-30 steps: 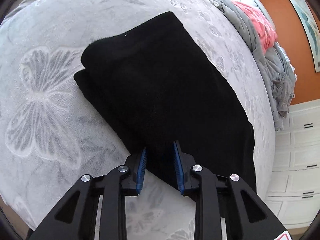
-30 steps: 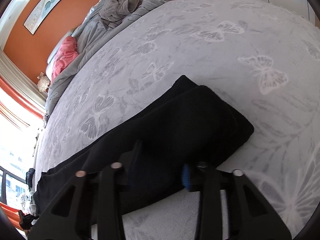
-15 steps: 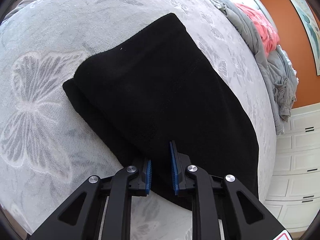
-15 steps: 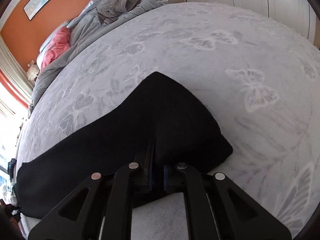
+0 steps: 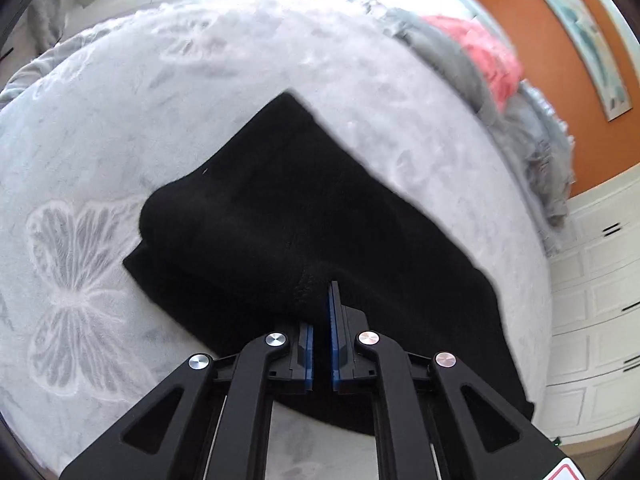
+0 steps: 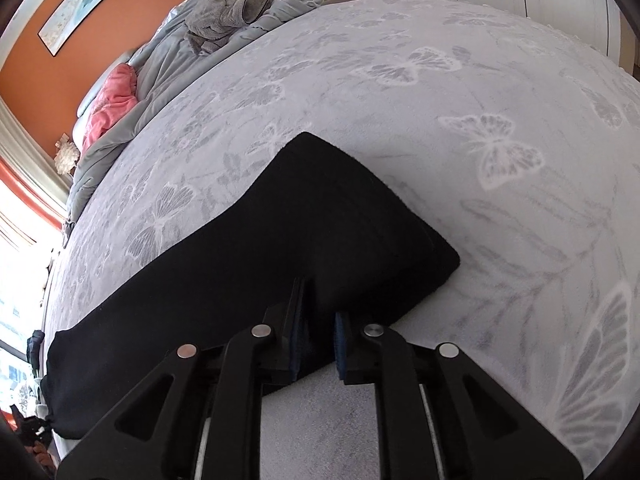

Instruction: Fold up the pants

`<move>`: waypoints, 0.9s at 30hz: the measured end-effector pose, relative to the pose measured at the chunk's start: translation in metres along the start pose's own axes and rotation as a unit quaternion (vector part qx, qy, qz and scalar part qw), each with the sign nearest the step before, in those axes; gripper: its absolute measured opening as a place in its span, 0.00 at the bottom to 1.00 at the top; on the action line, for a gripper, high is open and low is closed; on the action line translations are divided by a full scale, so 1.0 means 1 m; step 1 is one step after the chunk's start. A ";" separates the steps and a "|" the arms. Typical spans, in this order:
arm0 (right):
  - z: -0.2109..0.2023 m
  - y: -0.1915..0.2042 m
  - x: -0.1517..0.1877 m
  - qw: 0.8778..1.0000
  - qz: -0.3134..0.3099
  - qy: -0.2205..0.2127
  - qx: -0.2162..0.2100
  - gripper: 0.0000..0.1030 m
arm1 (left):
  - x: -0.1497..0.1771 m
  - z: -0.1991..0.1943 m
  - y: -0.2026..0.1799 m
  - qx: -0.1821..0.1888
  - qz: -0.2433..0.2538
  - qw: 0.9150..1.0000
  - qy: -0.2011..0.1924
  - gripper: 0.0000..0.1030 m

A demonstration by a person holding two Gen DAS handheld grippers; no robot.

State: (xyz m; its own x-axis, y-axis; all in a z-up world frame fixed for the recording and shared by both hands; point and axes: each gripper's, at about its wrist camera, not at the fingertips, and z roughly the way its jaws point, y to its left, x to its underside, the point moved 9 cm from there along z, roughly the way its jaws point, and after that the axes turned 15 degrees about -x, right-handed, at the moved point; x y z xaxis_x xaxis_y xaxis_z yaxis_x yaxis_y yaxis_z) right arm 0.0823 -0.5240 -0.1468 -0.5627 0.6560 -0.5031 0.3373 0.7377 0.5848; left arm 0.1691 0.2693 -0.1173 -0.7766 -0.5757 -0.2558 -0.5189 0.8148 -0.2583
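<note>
Grey butterfly-print bed (image 6: 460,92) fills both my views, with the black pants (image 5: 288,216) lying folded across it. My left tool (image 5: 322,308) has just been closing and now pinches a ridge of the pants' near edge. My right tool (image 6: 318,312) has just been opening, its pads slightly apart with pants cloth between them.

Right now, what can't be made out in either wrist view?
- Right wrist: the right gripper has just been opening its jaws with the black pants between them. Pad contact is unreadable, black on black.
- Left wrist: the left gripper is shut, with one fingertip buried under the pants cloth.
- Both views: the number of folded layers is hidden by the uniform black.
- Left wrist: the pink cloth and gray bedding at the far side are motion-blurred.
</note>
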 end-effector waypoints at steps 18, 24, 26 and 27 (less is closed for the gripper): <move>-0.032 0.074 0.026 0.999 -0.027 -0.002 -0.016 0.54 | 0.009 -0.017 0.041 0.052 -0.124 0.991 0.026 0.59; -0.028 0.122 0.046 0.997 -0.032 0.015 -0.061 0.54 | -0.002 0.000 0.038 0.047 -0.141 0.989 0.022 0.29; -0.026 0.170 0.071 0.989 -0.065 0.044 -0.121 0.54 | 0.001 0.001 0.042 0.056 -0.149 0.987 0.029 0.29; -0.021 0.198 0.091 0.982 -0.085 0.067 -0.152 0.54 | 0.001 0.004 0.044 0.057 -0.153 0.986 0.036 0.34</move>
State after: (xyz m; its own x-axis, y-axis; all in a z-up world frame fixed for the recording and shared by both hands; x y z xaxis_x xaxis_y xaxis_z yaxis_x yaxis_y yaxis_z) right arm 0.0821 -0.3217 -0.0639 -0.6925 0.4854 -0.5336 0.0008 0.7403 0.6723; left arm 0.1466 0.3039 -0.1322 -0.6148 -0.7842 -0.0836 -0.6928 0.5877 -0.4179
